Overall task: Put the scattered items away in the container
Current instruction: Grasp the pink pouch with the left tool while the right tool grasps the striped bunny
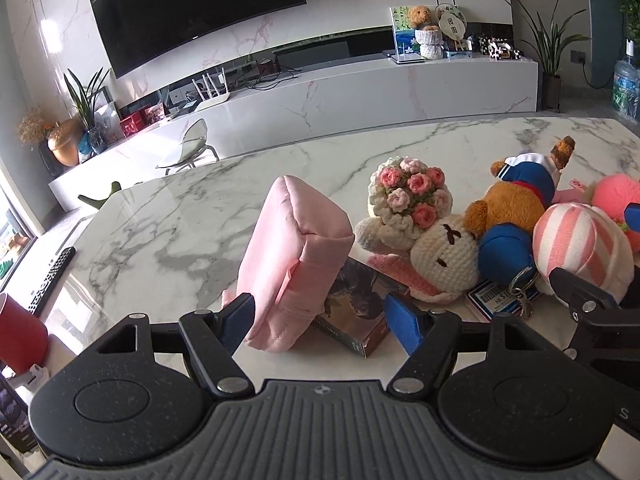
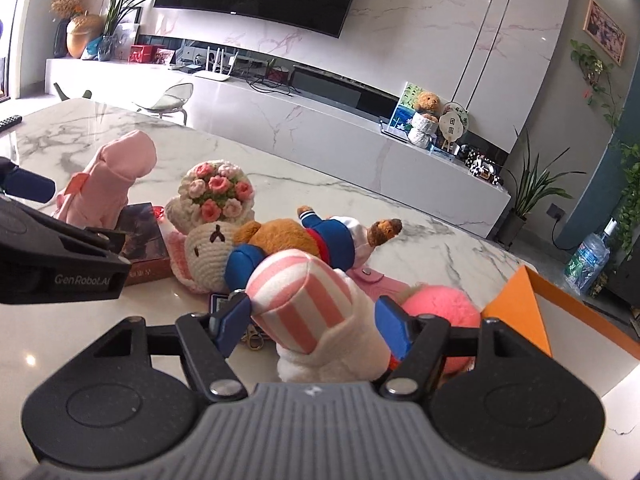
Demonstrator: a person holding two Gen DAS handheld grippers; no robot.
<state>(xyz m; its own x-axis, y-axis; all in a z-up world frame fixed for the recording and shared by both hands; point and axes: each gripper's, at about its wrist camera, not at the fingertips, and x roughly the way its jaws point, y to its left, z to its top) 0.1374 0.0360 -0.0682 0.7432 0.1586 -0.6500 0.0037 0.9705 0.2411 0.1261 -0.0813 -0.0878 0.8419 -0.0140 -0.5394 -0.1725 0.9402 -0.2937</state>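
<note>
Left gripper (image 1: 320,318) clamped on pink pouch (image 1: 292,256) and small box (image 1: 356,316), both on marble table (image 1: 180,208); right gripper (image 2: 316,320) clamped on striped plush (image 2: 316,304) beside teddy bear (image 2: 288,240); orange container (image 2: 520,308) at right table edge

Bright daylight, both views sharp, no motion blur. Light enters from window (image 1: 12,236) at left edge of left view, blown out there. Glare patches on marble table (image 1: 168,216) and on glossy wall (image 1: 50,36) beside dark TV (image 1: 192,8). Soft short shadows under toys (image 2: 280,248). Strong fisheye bending: TV, cabinet (image 2: 320,120), table edge curve; corners vignetted dark.
</note>
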